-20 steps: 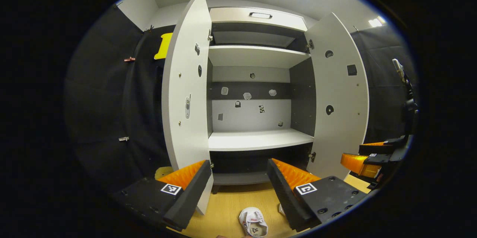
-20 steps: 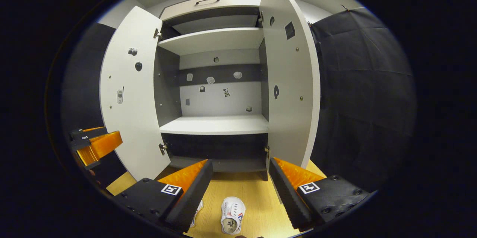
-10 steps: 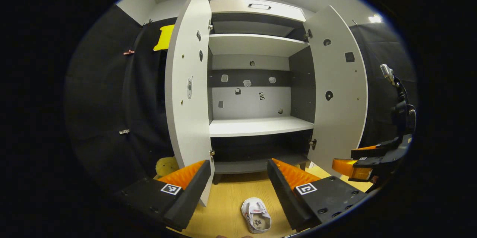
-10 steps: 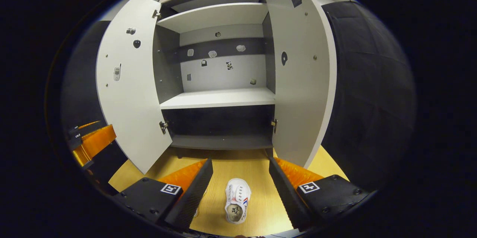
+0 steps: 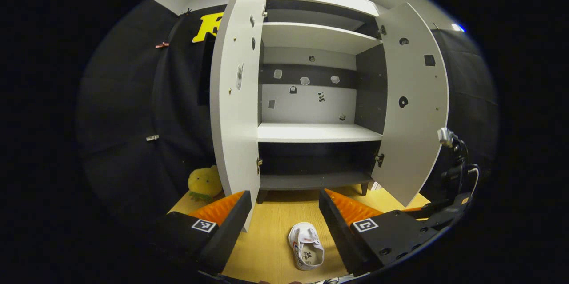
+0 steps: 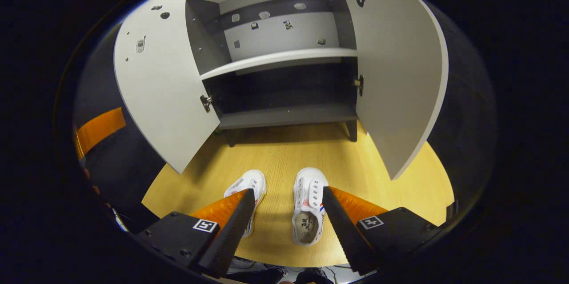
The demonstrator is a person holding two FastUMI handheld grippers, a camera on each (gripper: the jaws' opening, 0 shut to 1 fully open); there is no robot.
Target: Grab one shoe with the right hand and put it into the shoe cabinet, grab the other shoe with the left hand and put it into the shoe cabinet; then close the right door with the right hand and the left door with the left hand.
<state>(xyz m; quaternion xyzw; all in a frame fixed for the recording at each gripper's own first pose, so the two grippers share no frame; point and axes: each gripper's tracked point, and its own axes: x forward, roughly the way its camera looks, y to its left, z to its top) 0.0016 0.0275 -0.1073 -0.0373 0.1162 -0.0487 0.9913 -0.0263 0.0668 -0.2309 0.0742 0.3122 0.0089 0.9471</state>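
Shoes on the wooden floor before the open shoe cabinet, neither one grasped.

In the right gripper view, the right shoe (image 6: 307, 210) lies between the spread fingers of the right gripper (image 6: 288, 217), at about 6 o'clock, toe toward the shoe cabinet (image 6: 284, 115); the left shoe (image 6: 248, 193) lies just beside it at 7 o'clock, partly behind one finger. Both fingers stand apart and touch neither shoe. The left door (image 6: 155, 79) and right door (image 6: 395, 66) both stand wide open, and the lower shelf (image 6: 280, 58) is bare. In the left gripper view, the left gripper (image 5: 284, 219) has its fingers apart too, with one shoe on the floor (image 5: 271, 239) between them, and a yellow plush toy (image 5: 203, 182) sits at 8 o'clock beside the left door.
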